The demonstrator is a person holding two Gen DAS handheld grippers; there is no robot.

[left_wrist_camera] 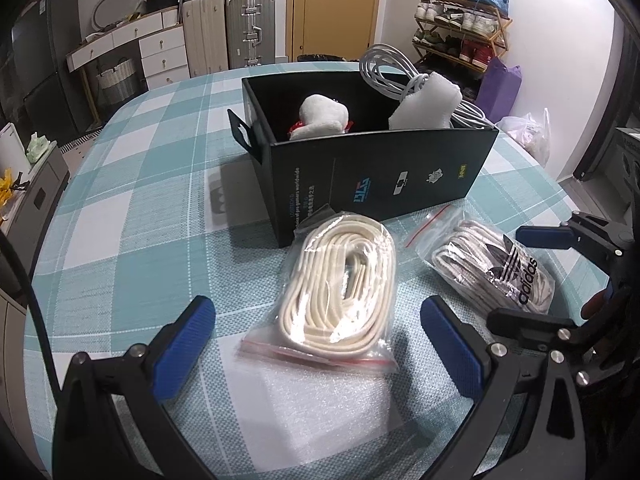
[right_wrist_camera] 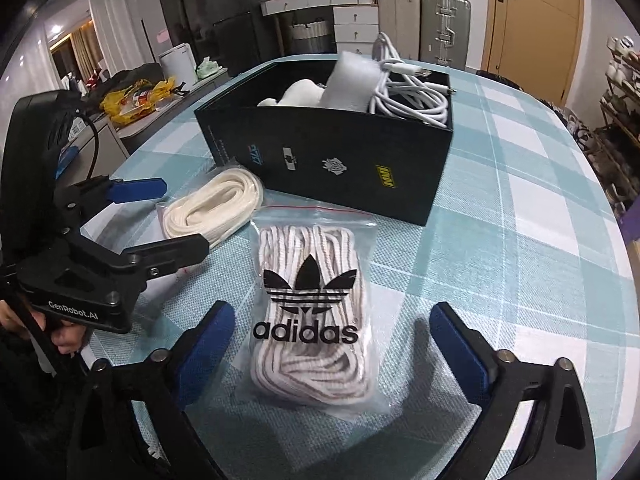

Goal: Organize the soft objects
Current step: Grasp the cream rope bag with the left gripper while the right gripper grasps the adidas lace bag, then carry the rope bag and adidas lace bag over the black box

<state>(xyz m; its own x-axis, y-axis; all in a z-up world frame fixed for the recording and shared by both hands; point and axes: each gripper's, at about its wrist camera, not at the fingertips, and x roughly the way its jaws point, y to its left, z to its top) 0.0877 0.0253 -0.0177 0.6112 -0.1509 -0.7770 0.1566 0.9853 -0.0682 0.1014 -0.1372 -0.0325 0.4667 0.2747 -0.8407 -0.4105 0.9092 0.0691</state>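
A clear zip bag of cream flat laces (left_wrist_camera: 340, 292) (right_wrist_camera: 212, 208) lies on a white foam sheet (left_wrist_camera: 320, 412), in front of an open black box (left_wrist_camera: 380, 176) (right_wrist_camera: 332, 160). My left gripper (left_wrist_camera: 316, 344) (right_wrist_camera: 160, 220) is open, its blue pads either side of that bag and clear of it. To the right lies a bag of white laces with an adidas logo (left_wrist_camera: 492, 272) (right_wrist_camera: 312, 300). My right gripper (right_wrist_camera: 332, 354) (left_wrist_camera: 532, 276) is open and straddles it without touching. The box holds a white plush toy (left_wrist_camera: 322, 118) (right_wrist_camera: 298, 92), a foam piece (left_wrist_camera: 426, 104) (right_wrist_camera: 352, 84) and a coiled white cable (left_wrist_camera: 384, 68) (right_wrist_camera: 412, 96).
Everything sits on a table with a teal checked cloth (left_wrist_camera: 140, 200) (right_wrist_camera: 520, 220). A person's hand (right_wrist_camera: 64, 340) holds the left gripper's handle. Beyond the table stand suitcases (left_wrist_camera: 228, 32), white drawers (left_wrist_camera: 160, 52), a shoe rack (left_wrist_camera: 460, 20) and a wooden door (right_wrist_camera: 536, 20).
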